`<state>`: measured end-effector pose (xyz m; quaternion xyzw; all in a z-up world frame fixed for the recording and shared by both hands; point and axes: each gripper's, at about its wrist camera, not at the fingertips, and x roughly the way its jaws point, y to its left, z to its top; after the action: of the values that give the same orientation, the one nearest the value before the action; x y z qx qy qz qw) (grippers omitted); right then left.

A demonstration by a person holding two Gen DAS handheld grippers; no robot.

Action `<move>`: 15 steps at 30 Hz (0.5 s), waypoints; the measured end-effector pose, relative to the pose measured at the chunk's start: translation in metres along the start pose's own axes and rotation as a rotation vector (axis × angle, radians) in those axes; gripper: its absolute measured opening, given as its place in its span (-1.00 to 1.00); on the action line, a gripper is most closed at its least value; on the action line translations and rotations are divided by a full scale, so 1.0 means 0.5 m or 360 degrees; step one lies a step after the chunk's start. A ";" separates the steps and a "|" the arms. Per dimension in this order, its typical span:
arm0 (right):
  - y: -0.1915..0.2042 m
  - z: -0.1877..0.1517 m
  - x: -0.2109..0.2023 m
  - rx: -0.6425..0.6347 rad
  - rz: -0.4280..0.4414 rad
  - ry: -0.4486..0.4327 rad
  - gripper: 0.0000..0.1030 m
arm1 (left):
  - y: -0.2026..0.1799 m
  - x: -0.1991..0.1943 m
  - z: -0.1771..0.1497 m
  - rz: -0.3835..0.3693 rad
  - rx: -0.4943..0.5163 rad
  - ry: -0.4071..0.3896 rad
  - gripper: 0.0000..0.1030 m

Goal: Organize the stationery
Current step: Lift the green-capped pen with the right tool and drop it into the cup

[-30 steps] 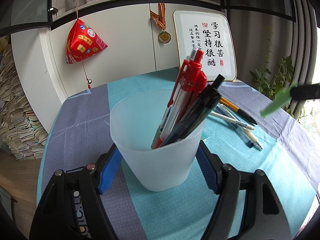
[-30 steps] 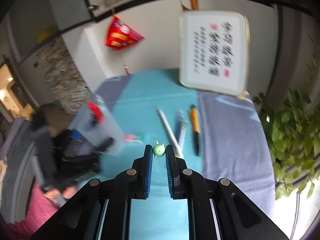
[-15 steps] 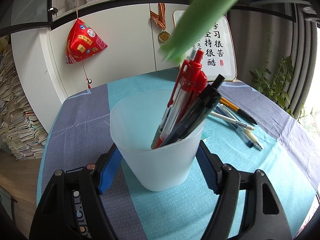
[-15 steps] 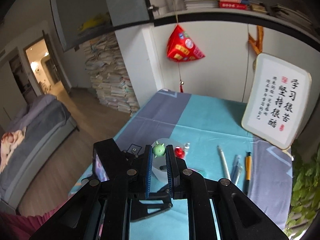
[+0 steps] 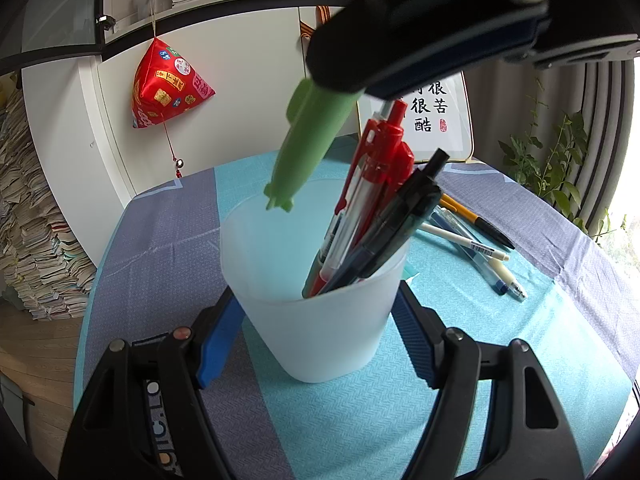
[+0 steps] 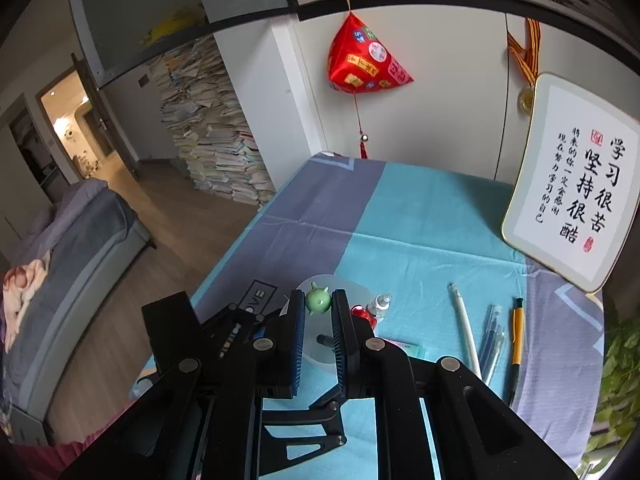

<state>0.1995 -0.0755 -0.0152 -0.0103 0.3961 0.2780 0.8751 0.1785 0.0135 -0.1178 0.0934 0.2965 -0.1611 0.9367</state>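
Observation:
My left gripper (image 5: 316, 320) is shut on a frosted white cup (image 5: 316, 312) that stands on the table and holds several red and black pens (image 5: 376, 208). My right gripper (image 6: 318, 304) is shut on a green pen (image 5: 308, 140), seen end-on in the right wrist view (image 6: 318, 302). The pen points down, its tip just above the cup's rim on the left side. The cup also shows below the right fingers (image 6: 320, 354). Several loose pens (image 5: 476, 244) lie on the cloth to the cup's right; they also show in the right wrist view (image 6: 488, 340).
A framed calligraphy board (image 6: 576, 200) leans against the cabinet at the table's back right. A red pouch (image 5: 168, 84) hangs on the cabinet. Plants (image 5: 552, 168) stand at the right. Book stacks (image 6: 216, 152) are off the table's left edge.
My right gripper has swung from the loose pens over to the cup and tipped the green pen downward above its rim. The left gripper and cup have stayed still.

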 end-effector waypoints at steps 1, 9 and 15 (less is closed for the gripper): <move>-0.003 0.000 0.004 0.0008 0.0004 0.0009 -0.74 | 0.000 0.000 0.000 0.0000 0.0000 0.0000 0.40; -0.011 0.006 0.029 0.0032 0.0006 0.0056 -0.74 | 0.000 0.000 0.000 0.0000 0.0000 0.0000 0.40; -0.018 0.003 0.027 0.0057 0.0016 0.0047 -0.74 | 0.001 0.002 0.001 -0.0001 0.0002 0.0005 0.40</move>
<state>0.2125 -0.0761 -0.0254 0.0033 0.4139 0.2750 0.8678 0.1794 0.0135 -0.1179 0.0941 0.2980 -0.1612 0.9361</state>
